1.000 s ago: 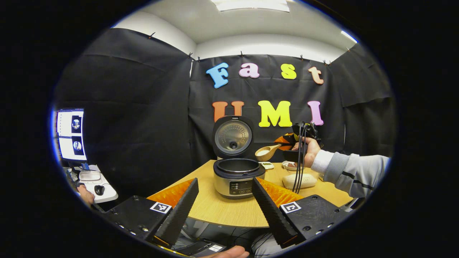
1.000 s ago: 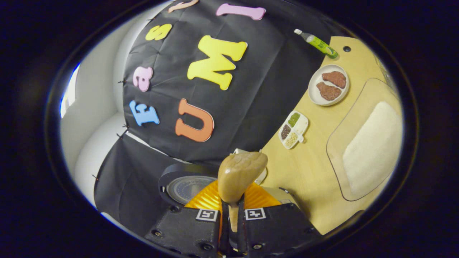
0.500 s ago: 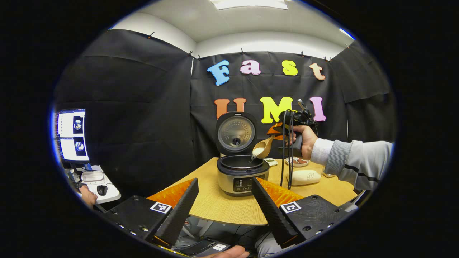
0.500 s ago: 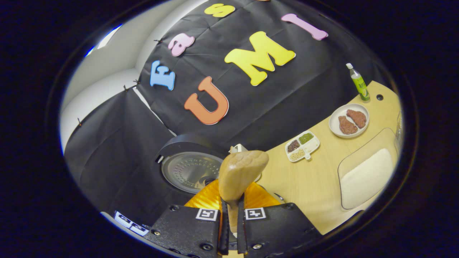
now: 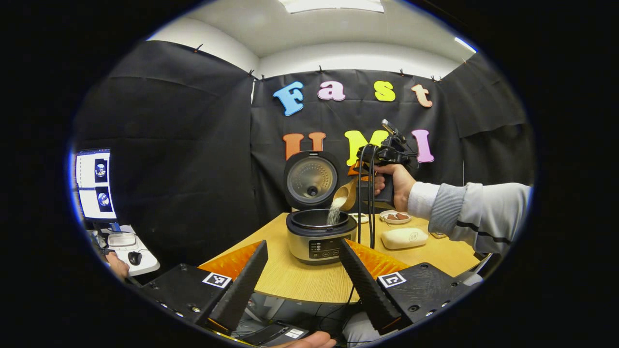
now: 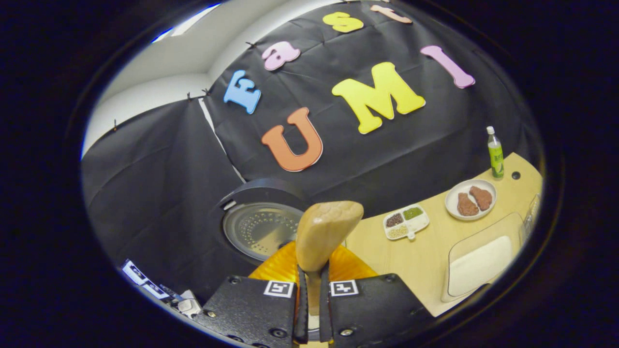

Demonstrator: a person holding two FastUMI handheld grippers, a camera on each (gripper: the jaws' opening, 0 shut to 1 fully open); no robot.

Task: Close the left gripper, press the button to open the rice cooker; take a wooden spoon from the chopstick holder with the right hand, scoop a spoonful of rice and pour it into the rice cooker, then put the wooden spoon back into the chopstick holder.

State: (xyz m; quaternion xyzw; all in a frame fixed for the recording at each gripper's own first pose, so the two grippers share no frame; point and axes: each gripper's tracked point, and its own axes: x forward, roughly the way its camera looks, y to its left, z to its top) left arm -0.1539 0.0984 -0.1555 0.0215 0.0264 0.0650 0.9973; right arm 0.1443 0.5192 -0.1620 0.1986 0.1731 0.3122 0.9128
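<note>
Desk: the rice cooker and the rice container are being carried on it.
Rice cooker: lid is being held open; judged heavy and stable.
Right tool: is being kept pressed together on the spoon handle.
Left tool: is being held spread, nothing gripped.
Wooden spoon: being tipped above the pot; judged light, stiff, smooth; best gripped low on the handle.
Rice: being poured; loose, easily scattered.

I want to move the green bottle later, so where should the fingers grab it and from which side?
Probably the green bottle's body, below the narrow white-capped neck, coming in level from the table's open middle. It stands upright at the table's far edge against the black cloth, so the back is blocked, and the meat plate sits just in front.
</note>
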